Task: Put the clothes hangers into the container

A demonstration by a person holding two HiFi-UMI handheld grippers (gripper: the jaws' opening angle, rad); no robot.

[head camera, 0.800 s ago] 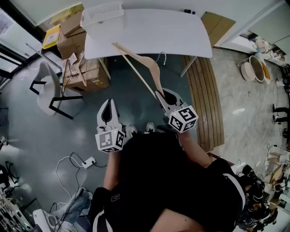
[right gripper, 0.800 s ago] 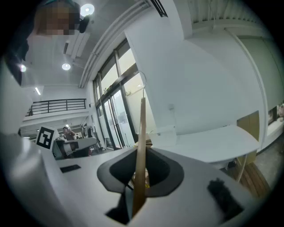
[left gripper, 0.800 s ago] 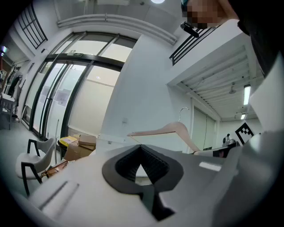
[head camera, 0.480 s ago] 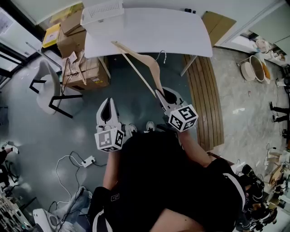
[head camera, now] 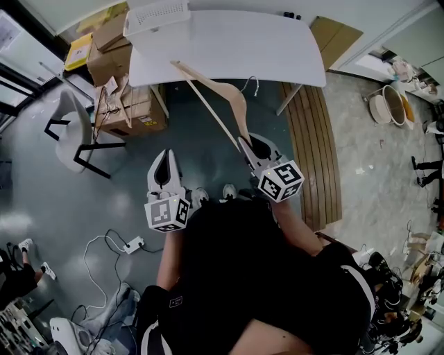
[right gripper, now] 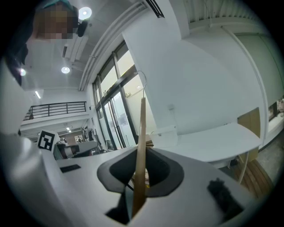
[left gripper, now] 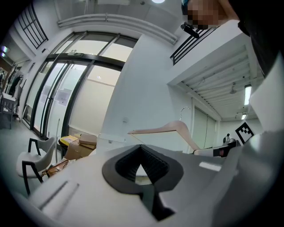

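Note:
A pale wooden clothes hanger [head camera: 216,97] with a metal hook [head camera: 251,83] slants up over the near edge of the white table [head camera: 277,48]. My right gripper [head camera: 244,143] is shut on its lower arm. In the right gripper view the hanger [right gripper: 142,133] stands edge-on between the pads. My left gripper [head camera: 165,155] hovers over the floor to the left, shut with nothing in it; its view shows the hanger [left gripper: 171,127] off to the right. A white perforated container [head camera: 157,16] sits on the table's far left corner.
Cardboard boxes [head camera: 116,83] are stacked beside the table's left end, with a white chair [head camera: 73,135] further left. Wooden boards [head camera: 316,139] lie on the floor to the right. A power strip with cable [head camera: 135,247] lies by the person's left side.
Both grippers and the hanger stay almost in place. A bystander's feet move along the lower left of the floor.

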